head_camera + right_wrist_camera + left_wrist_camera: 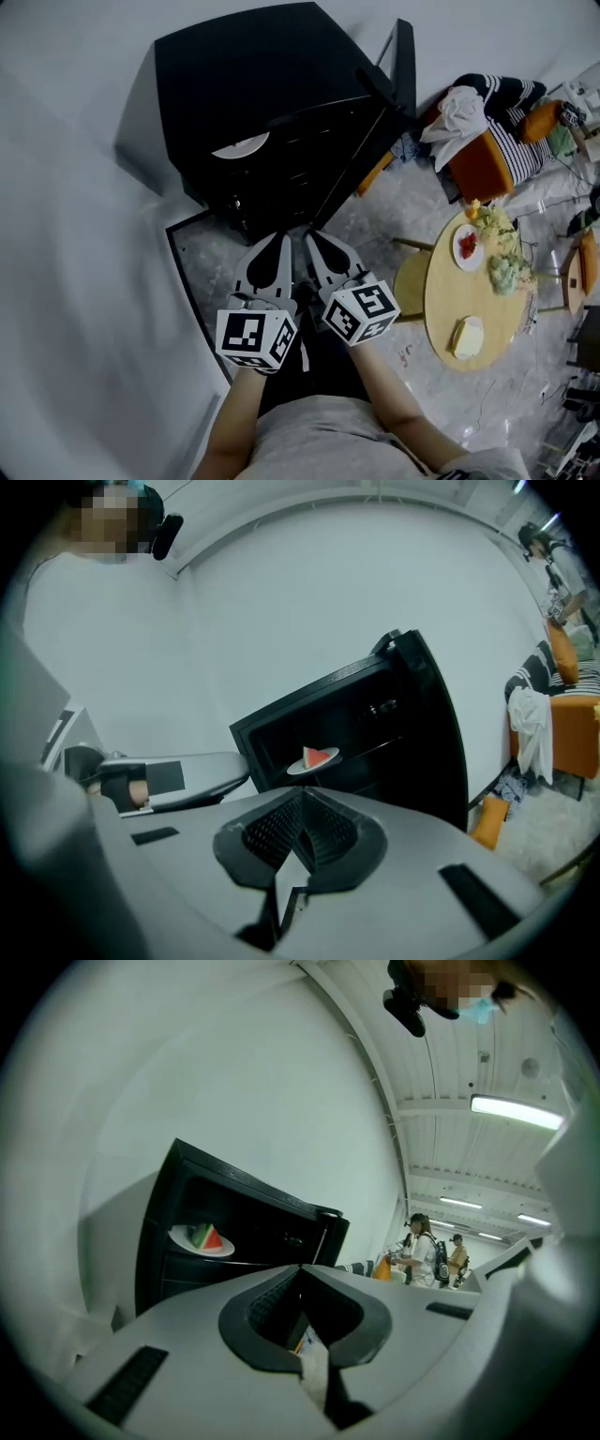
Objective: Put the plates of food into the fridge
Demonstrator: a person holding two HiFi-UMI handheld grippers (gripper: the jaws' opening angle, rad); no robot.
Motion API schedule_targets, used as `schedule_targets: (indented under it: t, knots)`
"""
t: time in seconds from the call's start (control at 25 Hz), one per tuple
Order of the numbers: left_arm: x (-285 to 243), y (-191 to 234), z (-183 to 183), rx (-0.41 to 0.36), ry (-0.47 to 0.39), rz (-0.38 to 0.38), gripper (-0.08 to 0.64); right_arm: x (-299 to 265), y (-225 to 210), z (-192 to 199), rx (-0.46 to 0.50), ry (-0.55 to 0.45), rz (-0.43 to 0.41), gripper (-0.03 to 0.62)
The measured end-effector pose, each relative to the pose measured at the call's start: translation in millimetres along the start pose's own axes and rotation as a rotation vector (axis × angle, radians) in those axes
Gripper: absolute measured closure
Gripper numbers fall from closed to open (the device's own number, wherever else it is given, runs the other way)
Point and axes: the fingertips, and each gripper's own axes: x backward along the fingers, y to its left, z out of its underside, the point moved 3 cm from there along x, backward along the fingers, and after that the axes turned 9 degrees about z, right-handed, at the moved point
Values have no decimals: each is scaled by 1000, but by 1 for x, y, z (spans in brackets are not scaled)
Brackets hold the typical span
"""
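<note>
Where the head view looks down on me, my left gripper (277, 246) and my right gripper (317, 242) sit side by side at lower centre, tips toward the black fridge (253, 84), whose door (404, 66) stands open at upper centre. Jaws, read from each gripper view: mine on the left are pressed together with nothing between them; mine on the right are likewise together and empty. One plate (242, 146) lies on a fridge shelf. The head view gives only a white sliver of it. The left gripper view, at middle left, shows a watermelon slice (208, 1237) on it, and the right gripper view shows the same at its centre. Head view alone, right of frame: round wooden table (448, 300) bearing a plate of red food (467, 247), a plate with a pale yellow slab (467, 337) and leafy greens (507, 272). Left gripper view alone: two standing people (422, 1252), far off at middle right.
</note>
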Motion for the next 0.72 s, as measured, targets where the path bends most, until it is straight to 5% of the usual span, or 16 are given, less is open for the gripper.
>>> schedule_targets:
  t: [0.72]
  knots:
    - [-53, -153, 70, 34, 192, 300, 551, 160, -121, -7, -157, -147, 320, 578]
